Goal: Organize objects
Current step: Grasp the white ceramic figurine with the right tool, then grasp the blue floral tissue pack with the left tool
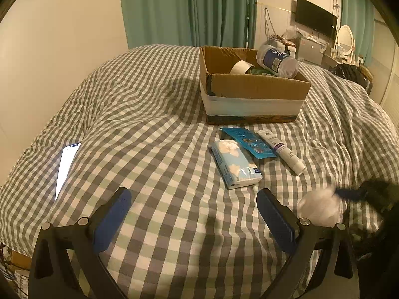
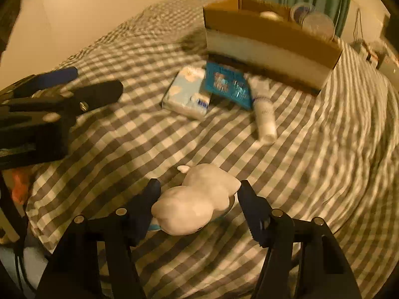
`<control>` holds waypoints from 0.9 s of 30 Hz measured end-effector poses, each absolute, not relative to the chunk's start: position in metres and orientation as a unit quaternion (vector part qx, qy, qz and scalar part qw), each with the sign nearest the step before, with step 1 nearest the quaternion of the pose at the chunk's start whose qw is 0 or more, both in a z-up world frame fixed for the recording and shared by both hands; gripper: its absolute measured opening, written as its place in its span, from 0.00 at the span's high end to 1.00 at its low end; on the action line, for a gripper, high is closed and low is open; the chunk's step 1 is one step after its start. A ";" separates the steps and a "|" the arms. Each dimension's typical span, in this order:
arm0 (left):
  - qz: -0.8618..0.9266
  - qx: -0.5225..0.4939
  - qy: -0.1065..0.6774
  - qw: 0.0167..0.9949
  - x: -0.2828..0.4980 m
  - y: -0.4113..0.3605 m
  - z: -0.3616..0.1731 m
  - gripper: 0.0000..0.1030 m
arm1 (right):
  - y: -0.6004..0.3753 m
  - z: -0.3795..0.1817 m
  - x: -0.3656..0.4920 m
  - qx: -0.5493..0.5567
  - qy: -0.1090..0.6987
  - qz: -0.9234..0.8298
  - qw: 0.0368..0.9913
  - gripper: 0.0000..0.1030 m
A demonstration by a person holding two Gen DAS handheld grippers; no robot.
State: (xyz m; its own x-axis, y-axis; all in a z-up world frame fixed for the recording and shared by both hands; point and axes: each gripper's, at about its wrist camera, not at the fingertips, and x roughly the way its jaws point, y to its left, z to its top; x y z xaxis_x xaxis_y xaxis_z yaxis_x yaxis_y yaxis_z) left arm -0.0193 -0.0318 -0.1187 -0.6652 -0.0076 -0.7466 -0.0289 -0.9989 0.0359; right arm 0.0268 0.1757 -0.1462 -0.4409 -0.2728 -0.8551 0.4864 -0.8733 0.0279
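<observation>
Right now our right gripper (image 2: 198,200) has its fingers half spread around a white plush toy (image 2: 197,199); the left pad looks against it, the right pad seems just clear, so we call it not yet pinched. Toy lies between the fingertips on the checked bedspread (image 2: 324,174), head end toward us, likely straddled there for a lift into the box. Our left gripper (image 1: 194,219) hangs with fingers wide apart, nothing between them, probably waiting its turn. Just ahead of its fingertips lies a tissue pack (image 1: 235,165), beyond that a blue packet (image 1: 249,142) and a white tube (image 1: 281,150). Farther out sits the cardboard box (image 1: 251,99), already holding a jar and tape roll.
</observation>
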 end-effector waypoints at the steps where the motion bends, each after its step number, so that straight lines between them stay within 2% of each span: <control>1: 0.911 -0.411 0.023 0.007 -0.021 -0.031 -0.119 0.00 | 0.179 -0.139 0.028 0.463 0.121 -0.851 0.217 0.38; 10: 0.892 -0.450 0.018 0.036 -0.061 -0.003 -0.134 0.00 | 0.222 -0.100 0.013 0.405 0.123 -0.895 0.145 0.38; 20: 0.866 -0.496 0.056 0.031 -0.113 0.020 -0.173 0.01 | 0.261 -0.101 0.001 0.405 0.077 -0.903 0.120 0.38; 21: 0.863 -0.502 0.057 0.029 -0.118 0.020 -0.179 0.04 | 0.262 -0.102 0.000 0.407 0.073 -0.903 0.121 0.38; 23: 0.858 -0.510 0.055 0.028 -0.123 0.019 -0.186 0.29 | 0.265 -0.105 0.000 0.408 0.067 -0.902 0.125 0.38; 25: 0.854 -0.516 0.052 0.035 -0.123 0.018 -0.190 0.41 | 0.266 -0.107 0.000 0.410 0.062 -0.901 0.128 0.38; 27: 0.855 -0.514 0.053 0.043 -0.117 0.019 -0.188 0.43 | 0.268 -0.107 0.000 0.411 0.058 -0.901 0.130 0.38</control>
